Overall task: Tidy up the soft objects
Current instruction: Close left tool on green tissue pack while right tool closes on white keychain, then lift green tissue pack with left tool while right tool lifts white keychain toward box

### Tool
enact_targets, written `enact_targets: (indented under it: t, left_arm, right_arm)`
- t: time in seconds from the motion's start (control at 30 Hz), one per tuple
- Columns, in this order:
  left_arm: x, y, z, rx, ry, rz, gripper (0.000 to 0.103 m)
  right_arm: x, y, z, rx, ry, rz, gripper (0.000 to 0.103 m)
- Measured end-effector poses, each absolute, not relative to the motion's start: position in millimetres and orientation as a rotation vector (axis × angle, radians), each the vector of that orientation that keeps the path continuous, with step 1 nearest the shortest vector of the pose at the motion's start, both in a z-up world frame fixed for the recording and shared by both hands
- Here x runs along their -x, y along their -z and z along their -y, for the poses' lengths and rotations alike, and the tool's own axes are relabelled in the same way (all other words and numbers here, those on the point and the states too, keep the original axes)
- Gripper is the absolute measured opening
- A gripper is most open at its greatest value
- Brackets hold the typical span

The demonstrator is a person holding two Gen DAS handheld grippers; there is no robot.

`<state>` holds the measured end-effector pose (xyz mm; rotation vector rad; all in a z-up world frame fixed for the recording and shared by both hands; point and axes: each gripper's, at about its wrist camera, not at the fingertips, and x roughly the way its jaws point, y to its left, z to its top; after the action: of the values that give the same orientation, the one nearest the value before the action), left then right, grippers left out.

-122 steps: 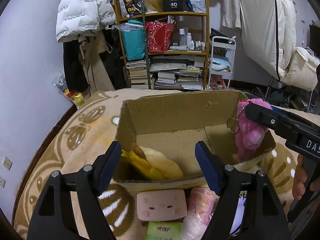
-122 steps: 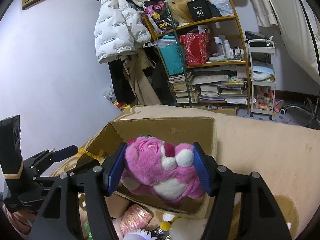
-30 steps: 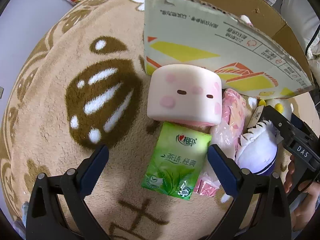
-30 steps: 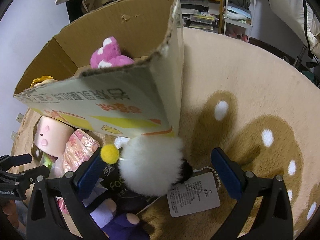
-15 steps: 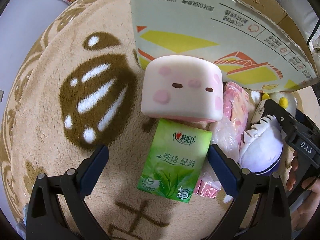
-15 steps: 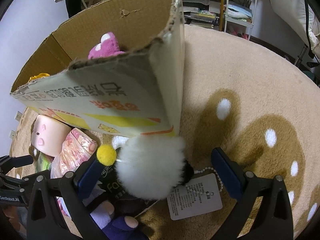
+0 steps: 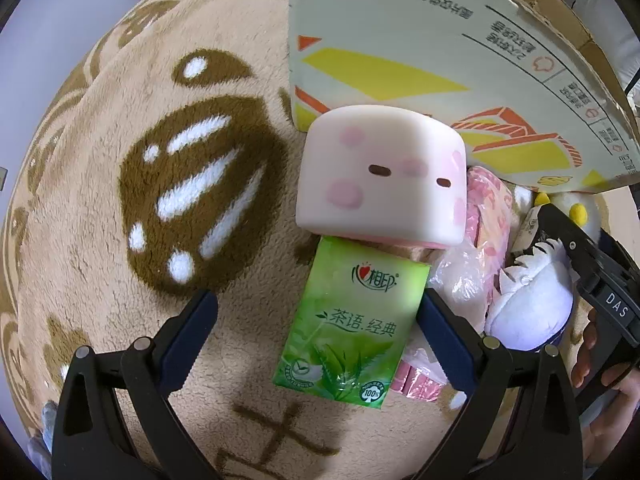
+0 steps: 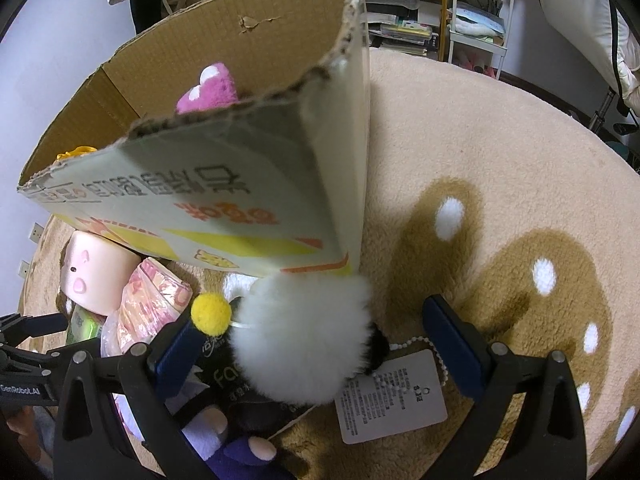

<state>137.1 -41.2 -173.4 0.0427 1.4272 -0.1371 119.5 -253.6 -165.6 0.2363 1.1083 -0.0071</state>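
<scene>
Plush tan rug (image 7: 100, 208) (brown patches), cardboard box (image 8: 256, 184), shelves (image 8: 404, 12) behind

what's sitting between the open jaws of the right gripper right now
In the right wrist view, a fluffy white plush with a yellow pom-pom lies between the right gripper jaws, untouched, against the cardboard box corner.

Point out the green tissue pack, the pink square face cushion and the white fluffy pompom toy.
green tissue pack (image 7: 352, 320), left wrist view, front face.
pink square face cushion (image 7: 382, 176), left wrist view, face side.
white fluffy pompom toy (image 8: 304, 340), right wrist view, fur centre.

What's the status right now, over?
Left gripper open around green tissue pack. Right gripper open around white fluffy plush. Cardboard box close ahead.
</scene>
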Motion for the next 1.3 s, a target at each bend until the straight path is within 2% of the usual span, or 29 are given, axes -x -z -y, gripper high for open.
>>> enact_targets:
  t: [0.47, 0.57, 0.77, 0.83, 0.9, 1.03, 1.3]
  left_arm:
    - [-145.3, 183.8, 24.7, -0.05, 0.085, -1.438, 0.098]
    - [-145.4, 187.5, 21.9, -0.047, 0.098, -1.441, 0.09]
    - [-142.8, 189.3, 22.8, -0.05, 0.119, -1.435, 0.071]
    - [-141.0, 188.8, 22.0, -0.056, 0.116, -1.424, 0.058]
    - [-140.6, 187.5, 22.1, -0.063, 0.114, -1.411, 0.052]
    - [-141.0, 183.0, 18.1, -0.057, 0.118, -1.402, 0.052]
    - [-126.0, 169.0, 16.8, -0.068, 0.126, -1.357, 0.051]
  right_arm:
    - [-121.0, 167.6, 254.7, -0.239, 0.013, -1.106, 0.103]
    - [-120.3, 167.3, 256.0, -0.248, 0.013, -1.105, 0.103]
    - [-116.9, 165.9, 260.1, -0.292, -0.016, -1.119, 0.087]
    - [-116.9, 164.9, 259.1, -0.302, -0.041, -1.119, 0.075]
    - [-117.1, 163.6, 257.8, -0.301, -0.054, -1.118, 0.068]
    - [-114.7, 159.0, 256.2, -0.297, -0.058, -1.103, 0.05]
    - [-110.6, 153.1, 255.9, -0.301, -0.071, -1.073, 0.045]
